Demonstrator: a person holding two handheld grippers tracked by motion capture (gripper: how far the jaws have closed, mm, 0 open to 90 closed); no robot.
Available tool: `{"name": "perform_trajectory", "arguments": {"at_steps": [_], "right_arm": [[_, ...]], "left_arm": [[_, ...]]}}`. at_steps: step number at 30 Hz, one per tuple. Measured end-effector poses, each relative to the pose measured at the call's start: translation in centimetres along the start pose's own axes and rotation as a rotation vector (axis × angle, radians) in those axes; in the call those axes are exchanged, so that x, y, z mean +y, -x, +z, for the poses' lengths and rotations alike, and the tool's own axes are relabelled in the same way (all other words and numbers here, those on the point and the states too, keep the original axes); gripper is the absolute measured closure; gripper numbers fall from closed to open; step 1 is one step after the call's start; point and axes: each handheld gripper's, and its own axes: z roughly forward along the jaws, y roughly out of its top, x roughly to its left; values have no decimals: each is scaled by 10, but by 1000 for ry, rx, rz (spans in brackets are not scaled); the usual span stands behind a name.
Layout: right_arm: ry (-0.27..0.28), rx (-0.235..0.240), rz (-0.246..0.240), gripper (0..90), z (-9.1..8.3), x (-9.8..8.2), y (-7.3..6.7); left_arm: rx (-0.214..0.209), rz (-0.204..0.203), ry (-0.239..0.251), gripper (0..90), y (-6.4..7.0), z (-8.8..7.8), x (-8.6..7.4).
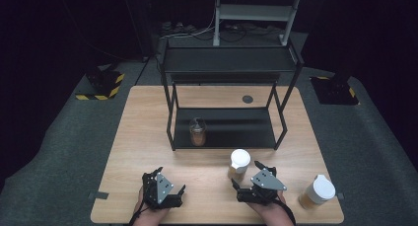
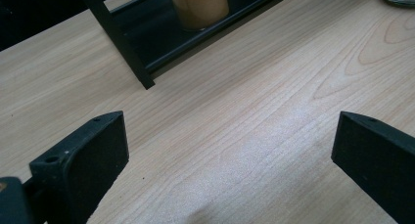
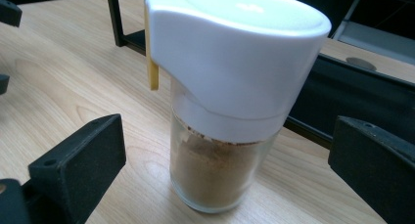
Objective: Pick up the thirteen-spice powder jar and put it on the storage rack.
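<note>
A glass jar (image 1: 239, 164) with a white lid and brown powder stands on the table just in front of the black rack. In the right gripper view the same jar (image 3: 230, 106) stands upright between and a little beyond my open jaws. My right gripper (image 1: 245, 175) sits just behind the jar, open. My left gripper (image 1: 171, 179) rests open near the table's front left, over bare wood, nothing between its fingers (image 2: 93, 155). A second white-lidded jar (image 1: 317, 192) stands at the front right. An open jar (image 1: 197, 132) of brown powder sits on the rack's lower shelf.
The black two-level rack (image 1: 226, 60) takes up the table's middle and back. Its front left leg (image 2: 117, 38) is ahead of my left gripper. A dark round disc (image 1: 247, 99) is set in the tabletop behind the rack.
</note>
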Motion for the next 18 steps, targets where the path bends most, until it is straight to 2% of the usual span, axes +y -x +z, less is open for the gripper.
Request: {"name": "perform_trajectory", "arguments": {"at_steps": [7, 12, 18], "right_arm": [[8, -11, 15, 0, 5, -1, -1], [15, -2, 27, 8, 10, -4, 0], [22, -6, 55, 77, 14, -7, 0]], "left_arm": [[-1, 1, 1, 7, 0, 0, 0], [-5, 0, 5, 7, -1, -1, -1], [-9, -2, 5, 7, -2, -1, -1]]}}
